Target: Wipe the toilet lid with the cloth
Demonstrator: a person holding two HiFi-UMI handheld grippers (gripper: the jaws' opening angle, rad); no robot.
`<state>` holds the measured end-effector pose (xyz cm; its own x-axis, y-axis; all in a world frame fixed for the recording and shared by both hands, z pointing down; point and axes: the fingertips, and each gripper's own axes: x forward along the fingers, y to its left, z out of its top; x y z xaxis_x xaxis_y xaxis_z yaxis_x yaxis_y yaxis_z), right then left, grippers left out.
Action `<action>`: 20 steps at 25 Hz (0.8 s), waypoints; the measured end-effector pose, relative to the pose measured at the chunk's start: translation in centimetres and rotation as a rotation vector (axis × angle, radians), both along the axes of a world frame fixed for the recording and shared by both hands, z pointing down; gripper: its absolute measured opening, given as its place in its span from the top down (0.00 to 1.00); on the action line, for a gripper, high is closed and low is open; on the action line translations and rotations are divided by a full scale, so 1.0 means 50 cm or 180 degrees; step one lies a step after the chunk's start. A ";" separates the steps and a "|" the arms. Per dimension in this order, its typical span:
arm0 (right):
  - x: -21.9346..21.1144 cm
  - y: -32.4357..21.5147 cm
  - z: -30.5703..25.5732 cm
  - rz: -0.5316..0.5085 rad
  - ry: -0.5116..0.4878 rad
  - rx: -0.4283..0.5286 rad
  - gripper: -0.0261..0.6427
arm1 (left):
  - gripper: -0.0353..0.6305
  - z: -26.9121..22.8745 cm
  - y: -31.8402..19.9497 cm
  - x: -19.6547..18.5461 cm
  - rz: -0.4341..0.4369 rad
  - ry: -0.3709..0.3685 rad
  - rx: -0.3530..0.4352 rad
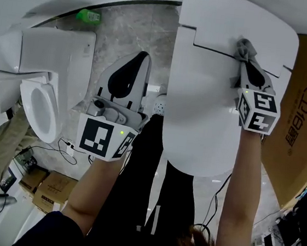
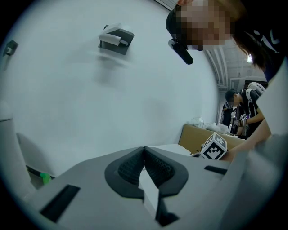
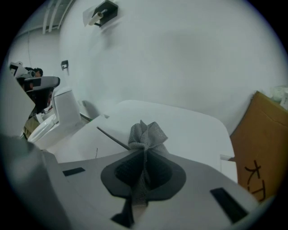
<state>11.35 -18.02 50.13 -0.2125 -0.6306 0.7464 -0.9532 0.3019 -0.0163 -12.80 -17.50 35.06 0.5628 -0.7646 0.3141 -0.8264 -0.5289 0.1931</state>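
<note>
A white toilet with its lid (image 1: 210, 104) down fills the middle of the head view. My right gripper (image 1: 248, 56) is shut on a bunched grey cloth (image 1: 244, 49), held over the rear part of the lid near the hinge seam. In the right gripper view the cloth (image 3: 146, 134) sticks up from between the closed jaws above the lid (image 3: 180, 130). My left gripper (image 1: 141, 57) hangs left of the toilet, above the floor, jaws closed and nothing in them; in its own view the left gripper (image 2: 144, 155) points at a white wall.
A second white toilet (image 1: 47, 91) with its lid raised stands at the left. A brown cardboard box (image 1: 301, 131) lies right of the toilet. Small boxes (image 1: 47, 187) and cables sit on the floor at lower left. A green object (image 1: 88, 15) lies by the wall.
</note>
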 end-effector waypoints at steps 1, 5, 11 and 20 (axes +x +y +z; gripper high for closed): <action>0.029 0.004 0.000 0.0059 0.0051 -0.0018 0.91 | 0.92 0.000 0.001 0.004 0.0007 0.0003 -0.0002; 0.154 0.023 0.006 0.0292 0.0273 -0.0068 0.91 | 0.92 -0.002 0.006 0.019 0.0047 0.0006 0.0004; 0.327 0.049 0.008 0.0702 0.0502 -0.0144 0.91 | 0.92 -0.007 0.014 0.029 0.0083 0.0001 0.0018; 0.301 0.079 0.003 0.1062 0.0237 -0.0052 0.91 | 0.92 -0.005 0.024 0.022 0.0042 0.0007 0.0009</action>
<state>26.38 -14.09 50.27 0.0589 -0.6440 0.7628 -0.9981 -0.0265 0.0547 -11.70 -16.32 34.80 0.5736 -0.7579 0.3106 -0.8188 -0.5405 0.1934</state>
